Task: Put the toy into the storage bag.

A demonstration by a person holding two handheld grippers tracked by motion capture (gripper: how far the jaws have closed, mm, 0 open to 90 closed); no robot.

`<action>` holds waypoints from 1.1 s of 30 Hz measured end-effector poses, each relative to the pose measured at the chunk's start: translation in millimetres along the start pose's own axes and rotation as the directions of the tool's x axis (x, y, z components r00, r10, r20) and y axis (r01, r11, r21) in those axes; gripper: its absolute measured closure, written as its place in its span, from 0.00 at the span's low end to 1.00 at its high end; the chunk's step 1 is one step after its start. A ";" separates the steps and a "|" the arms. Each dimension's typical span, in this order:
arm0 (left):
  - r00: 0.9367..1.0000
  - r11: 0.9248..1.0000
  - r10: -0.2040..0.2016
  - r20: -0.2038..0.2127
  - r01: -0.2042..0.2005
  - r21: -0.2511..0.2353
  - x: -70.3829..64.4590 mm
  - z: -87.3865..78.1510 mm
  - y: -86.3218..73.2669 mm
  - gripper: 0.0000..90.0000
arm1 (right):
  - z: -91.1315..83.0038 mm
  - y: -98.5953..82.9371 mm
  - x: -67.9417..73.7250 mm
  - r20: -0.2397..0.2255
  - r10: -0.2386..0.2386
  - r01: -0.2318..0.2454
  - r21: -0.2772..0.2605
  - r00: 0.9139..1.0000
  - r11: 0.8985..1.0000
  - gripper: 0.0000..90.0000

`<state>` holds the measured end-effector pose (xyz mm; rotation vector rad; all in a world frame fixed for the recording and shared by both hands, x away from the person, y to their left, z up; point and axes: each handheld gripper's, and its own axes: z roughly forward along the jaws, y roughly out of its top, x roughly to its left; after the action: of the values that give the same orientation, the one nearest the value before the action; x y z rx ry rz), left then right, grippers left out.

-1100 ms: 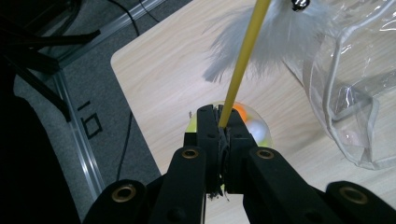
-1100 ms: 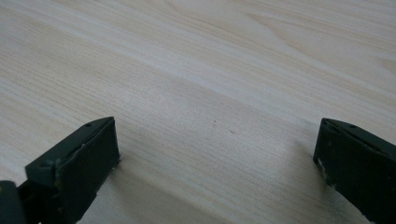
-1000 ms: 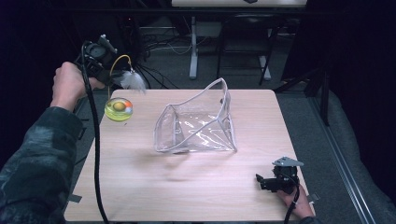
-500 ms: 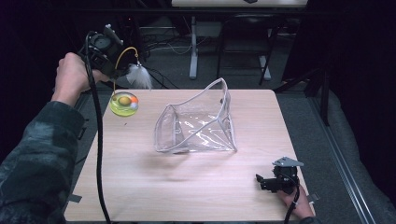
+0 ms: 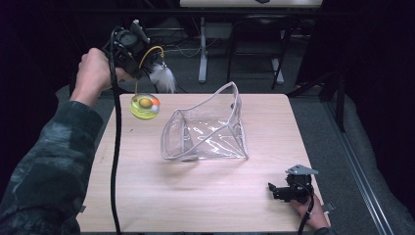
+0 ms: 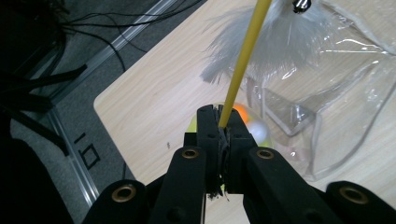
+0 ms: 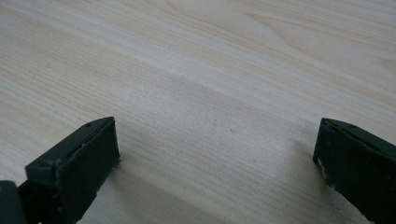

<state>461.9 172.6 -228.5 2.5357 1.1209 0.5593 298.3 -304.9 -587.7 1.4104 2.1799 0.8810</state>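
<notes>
Up at the far left corner of the surface (image 5: 147,196), my left tool (image 5: 139,58) is raised in the air with its jaws pressed together on a yellow wire (image 6: 240,70). From the left tool's own view, the wire runs straight out from between the closed jaws toward a tuft of white feathers (image 6: 280,42) with a small metal bell at its top. From the high view the wire arcs up and over; the feathers (image 5: 163,78) hang beside the tool, and a yellow-green ball (image 5: 144,106) with an orange and a white bead inside hangs below it, above the left far edge of the surface. I cannot tell whether the ball touches the wood.

Just to the right of the ball stands a clear plastic pouch (image 5: 205,129), near the middle of the surface, mouth gaping open toward the left and near side, its rim pale and stiff. The ball is near that rim but apart from it.

My right tool (image 5: 281,191) rests low at the near right corner, well apart from the pouch. Its jaws stand wide apart with nothing between them but bare wood grain (image 7: 210,93).
</notes>
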 end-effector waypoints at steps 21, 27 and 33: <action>0.987 0.992 0.122 0.106 -0.122 0.000 -55.6 24.1 42.8 0.98 | 0.0 0.0 0.0 0.000 0.000 0.000 0.000 1.000 1.000 0.00; 0.980 0.989 0.143 0.136 -0.145 0.005 -68.0 35.6 47.6 0.98 | 0.0 0.0 -0.1 0.000 -0.001 0.001 -0.001 1.000 1.000 0.00; 0.970 0.985 0.169 0.172 -0.173 0.010 -78.7 49.4 50.1 0.98 | 0.0 0.0 0.0 0.000 0.000 0.000 0.000 1.000 1.000 0.00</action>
<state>468.1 74.9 -267.8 2.6598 0.8607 0.3613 298.3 -304.9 -587.7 1.4099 2.1803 0.8809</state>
